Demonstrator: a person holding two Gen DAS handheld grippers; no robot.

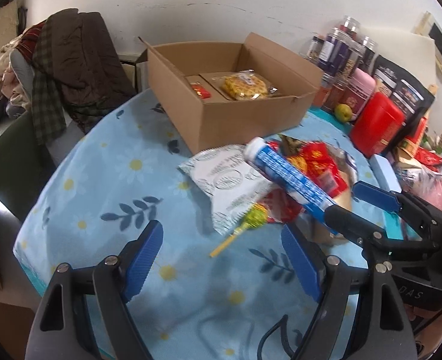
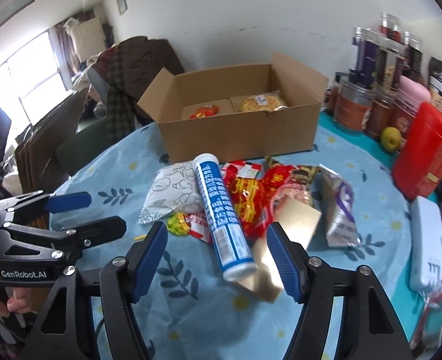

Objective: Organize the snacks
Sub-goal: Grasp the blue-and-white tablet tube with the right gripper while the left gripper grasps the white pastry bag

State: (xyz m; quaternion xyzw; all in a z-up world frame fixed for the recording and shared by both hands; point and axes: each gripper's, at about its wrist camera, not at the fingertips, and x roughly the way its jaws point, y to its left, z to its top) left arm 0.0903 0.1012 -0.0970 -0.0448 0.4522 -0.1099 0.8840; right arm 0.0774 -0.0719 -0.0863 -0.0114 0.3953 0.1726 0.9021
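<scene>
Left gripper [image 1: 221,258]: my jaws wide, holding nothing, over bare worktop [image 1: 107,180].
Right gripper [image 2: 216,258]: my jaws wide, straddling the blue tube's [image 2: 221,216] near end.
Hidden: packets beneath the tube, overlapped, labels unreadable.
Snack pile [image 2: 251,198]: just ahead of both jaws.
Cardboard box [image 2: 236,138]: behind pile, two snacks inside.

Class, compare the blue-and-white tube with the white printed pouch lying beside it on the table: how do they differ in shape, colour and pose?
The blue-and-white tube is a rigid cylinder; the white printed pouch is a flat, soft packet.
The tube is blue with white caps; the pouch is white with outline drawings.
The tube rests propped across other snack wrappers; the pouch lies mostly flat on the tablecloth.
Both lie outside the cardboard box, ungripped.
</scene>
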